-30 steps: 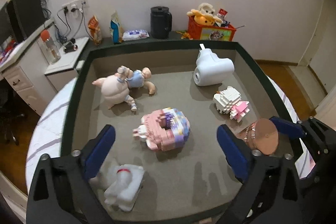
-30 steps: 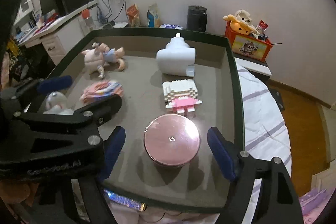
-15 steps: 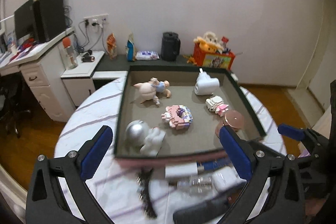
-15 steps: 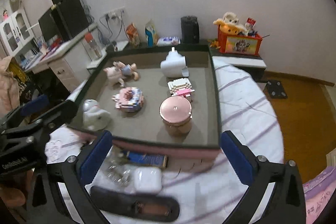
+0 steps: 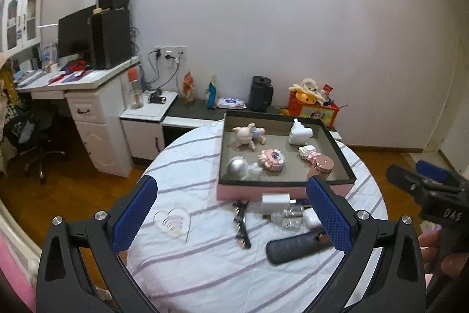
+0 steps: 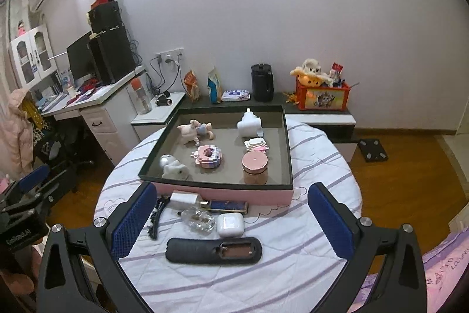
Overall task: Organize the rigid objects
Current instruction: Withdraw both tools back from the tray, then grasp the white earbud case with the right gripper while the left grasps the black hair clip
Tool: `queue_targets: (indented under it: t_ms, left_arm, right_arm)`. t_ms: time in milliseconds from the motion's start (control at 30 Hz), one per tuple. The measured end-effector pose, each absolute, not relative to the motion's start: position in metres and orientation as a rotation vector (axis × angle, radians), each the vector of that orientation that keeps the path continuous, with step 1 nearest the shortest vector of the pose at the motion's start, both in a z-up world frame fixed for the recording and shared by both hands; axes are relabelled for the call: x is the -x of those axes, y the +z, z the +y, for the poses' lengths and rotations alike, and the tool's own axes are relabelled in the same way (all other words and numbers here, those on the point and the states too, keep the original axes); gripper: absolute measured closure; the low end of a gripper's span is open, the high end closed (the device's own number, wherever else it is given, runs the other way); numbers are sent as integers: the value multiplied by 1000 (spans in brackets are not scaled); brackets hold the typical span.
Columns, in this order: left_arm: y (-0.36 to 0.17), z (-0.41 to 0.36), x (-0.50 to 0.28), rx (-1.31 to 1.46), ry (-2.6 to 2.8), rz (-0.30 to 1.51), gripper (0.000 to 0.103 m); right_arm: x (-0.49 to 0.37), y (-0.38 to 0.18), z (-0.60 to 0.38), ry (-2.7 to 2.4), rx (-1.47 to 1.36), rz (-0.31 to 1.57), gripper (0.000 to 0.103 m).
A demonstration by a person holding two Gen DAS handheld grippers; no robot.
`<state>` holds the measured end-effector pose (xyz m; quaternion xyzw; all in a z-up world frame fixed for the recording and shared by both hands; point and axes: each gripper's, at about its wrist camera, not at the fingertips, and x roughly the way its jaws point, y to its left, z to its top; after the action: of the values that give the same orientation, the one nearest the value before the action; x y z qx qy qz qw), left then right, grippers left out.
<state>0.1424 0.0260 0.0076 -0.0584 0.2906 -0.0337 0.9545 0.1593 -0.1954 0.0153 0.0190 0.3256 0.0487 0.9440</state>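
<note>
A pink box with a dark rim (image 6: 217, 186) (image 5: 281, 182) stands on the round table. It holds a pig figure (image 6: 193, 131), a white device (image 6: 249, 125), two brick models (image 6: 208, 156) (image 6: 256, 145), a pink-lidded jar (image 6: 255, 167) and a silver-and-white toy (image 6: 173, 167). In front of the box lie a white charger (image 6: 184, 199), a glass bottle (image 6: 198, 219), a white earbud case (image 6: 230, 225), a black remote (image 6: 214, 250) and a black hair clip (image 6: 155, 220). My left gripper (image 5: 234, 219) and right gripper (image 6: 231, 220) are both open, empty, held back above the table's near side.
The table has a white striped cloth (image 6: 310, 225). Behind it stand a low cabinet with a black kettle (image 6: 261, 82), snack bags and a red toy box (image 6: 322, 96). A desk with a monitor (image 6: 79, 60) is at the left. Wooden floor lies around.
Both grippers have pulled back and up from over the box to well behind the table's near edge. The loose items in front of the box have come into view.
</note>
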Motion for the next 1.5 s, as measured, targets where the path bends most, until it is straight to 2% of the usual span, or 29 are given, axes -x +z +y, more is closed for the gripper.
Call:
queue_targets:
  t_ms: [367, 833, 1133, 1500]
  left_arm:
    - [-15, 39, -103, 137, -30, 651, 0]
    - [-27, 34, -91, 114, -37, 686, 0]
    - [-43, 26, -107, 92, -46, 733, 0]
    - [-97, 9, -159, 66, -64, 866, 0]
  right_arm:
    - [-112, 26, -191, 91, -21, 634, 0]
    - [-102, 13, -206, 66, -33, 662, 0]
    - [-115, -5, -215, 44, -38, 711, 0]
    - [-145, -47, -221, 46, -29, 826, 0]
